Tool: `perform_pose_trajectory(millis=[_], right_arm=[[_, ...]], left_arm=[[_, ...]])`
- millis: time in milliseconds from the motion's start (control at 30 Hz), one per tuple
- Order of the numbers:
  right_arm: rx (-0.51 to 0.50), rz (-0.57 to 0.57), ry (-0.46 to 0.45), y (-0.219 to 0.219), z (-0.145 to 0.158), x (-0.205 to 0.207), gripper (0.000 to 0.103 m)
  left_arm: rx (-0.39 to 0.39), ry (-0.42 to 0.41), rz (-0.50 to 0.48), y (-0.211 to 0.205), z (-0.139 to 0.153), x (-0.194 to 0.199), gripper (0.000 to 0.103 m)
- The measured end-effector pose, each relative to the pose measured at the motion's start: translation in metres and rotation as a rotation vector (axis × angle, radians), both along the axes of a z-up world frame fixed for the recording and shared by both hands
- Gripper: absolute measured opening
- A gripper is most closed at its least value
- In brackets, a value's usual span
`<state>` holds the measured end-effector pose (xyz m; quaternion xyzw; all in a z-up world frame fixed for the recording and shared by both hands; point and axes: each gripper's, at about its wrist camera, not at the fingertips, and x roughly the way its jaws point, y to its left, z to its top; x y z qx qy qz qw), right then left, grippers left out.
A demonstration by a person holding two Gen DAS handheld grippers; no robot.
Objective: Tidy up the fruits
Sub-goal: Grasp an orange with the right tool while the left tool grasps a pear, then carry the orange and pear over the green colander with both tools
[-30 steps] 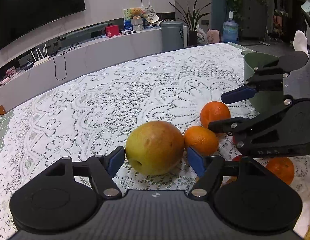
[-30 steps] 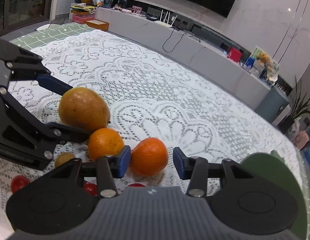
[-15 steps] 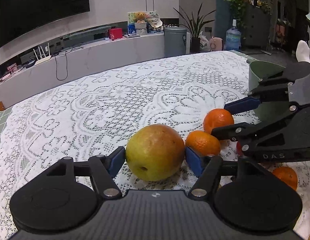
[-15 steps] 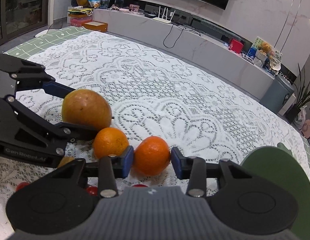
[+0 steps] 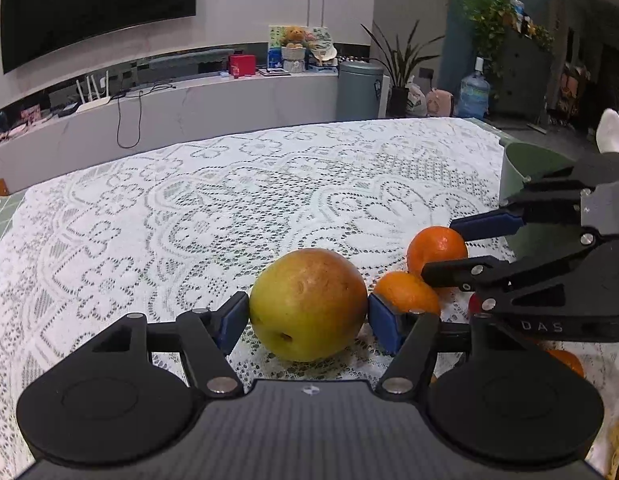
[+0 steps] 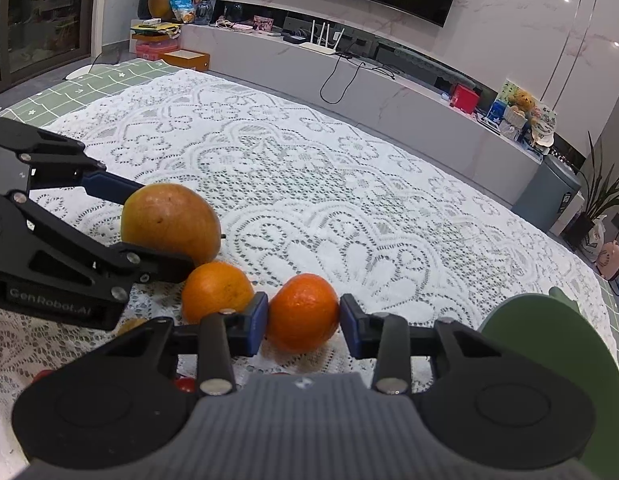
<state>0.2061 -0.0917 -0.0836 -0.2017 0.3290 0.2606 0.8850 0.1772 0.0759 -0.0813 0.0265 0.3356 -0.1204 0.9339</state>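
Pear [image 5: 309,304], firm and weighty, clamped across its widest girth in my left gripper [image 5: 305,318]; right gripper [image 6: 303,314] pinches slick, yielding mandarin [image 6: 303,312] at its middle.

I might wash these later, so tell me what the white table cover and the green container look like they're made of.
White table cover: looks like lace fabric, matte, going by the openwork flower pattern with darker surface showing through the holes. Green container: probably plastic, with smooth, even, slightly dull walls; the pictures cannot confirm it.
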Motion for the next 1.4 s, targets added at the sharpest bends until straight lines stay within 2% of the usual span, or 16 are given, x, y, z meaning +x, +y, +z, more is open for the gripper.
perform_pose_trajectory(millis=[467, 600, 800, 967, 1000, 1133, 1400], right_arm=[[0.038, 0.002, -0.027, -0.008, 0.013, -0.008, 0.036], [0.043, 0.013, -0.023, -0.008, 0.015, -0.012, 0.036], [0.050, 0.006, -0.015, -0.011, 0.014, -0.014, 0.036], [0.055, -0.002, -0.007, -0.014, 0.013, -0.014, 0.036], [0.056, -0.002, -0.007, -0.014, 0.013, -0.014, 0.036], [0.056, 0.000, -0.010, -0.015, 0.013, -0.015, 0.036], [0.087, 0.008, -0.030, -0.020, 0.024, -0.020, 0.036]], left_arm=[[-0.035, 0.019, 0.103, 0.012, 0.008, -0.014, 0.074], [-0.010, 0.053, 0.101, 0.011, 0.009, -0.018, 0.075], [-0.004, 0.052, 0.095, 0.012, 0.007, -0.013, 0.079], [-0.065, 0.089, 0.083, 0.016, -0.001, -0.008, 0.081], [-0.064, 0.086, 0.078, 0.015, -0.001, -0.009, 0.075], [-0.028, 0.064, 0.067, 0.008, -0.001, -0.013, 0.075], [-0.062, 0.014, 0.114, 0.011, 0.016, -0.024, 0.075]])
